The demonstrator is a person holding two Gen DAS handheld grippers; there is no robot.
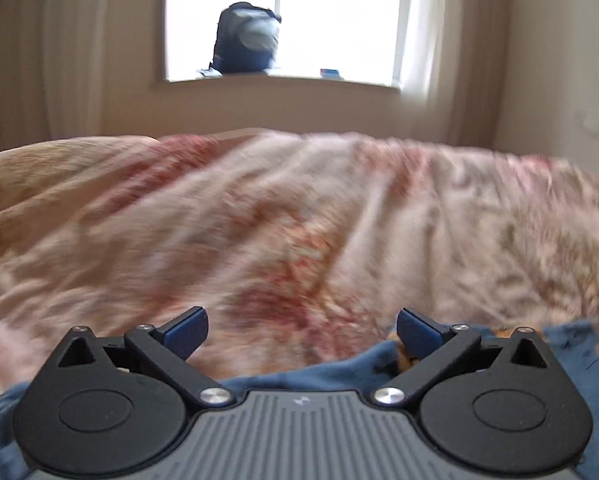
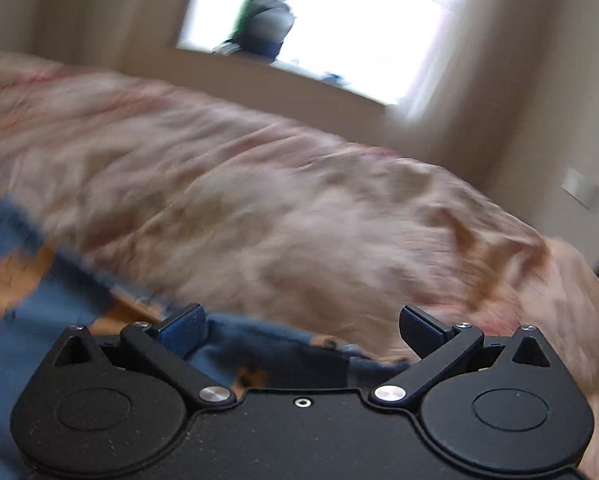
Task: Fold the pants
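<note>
Left gripper (image 1: 301,334) and right gripper (image 2: 302,330) both stand with blue-padded jaws spread wide, holding nothing. You find the blue pants with orange patches (image 1: 319,376) at 6 o'clock in the left view, under the gripper, and from 6 to 9 o'clock (image 2: 27,280) in the right view, on the crumpled pink-and-cream floral bedspread (image 1: 299,220). Blur hides any folds; judge folding unfinished and check the lay before gripping.
</note>
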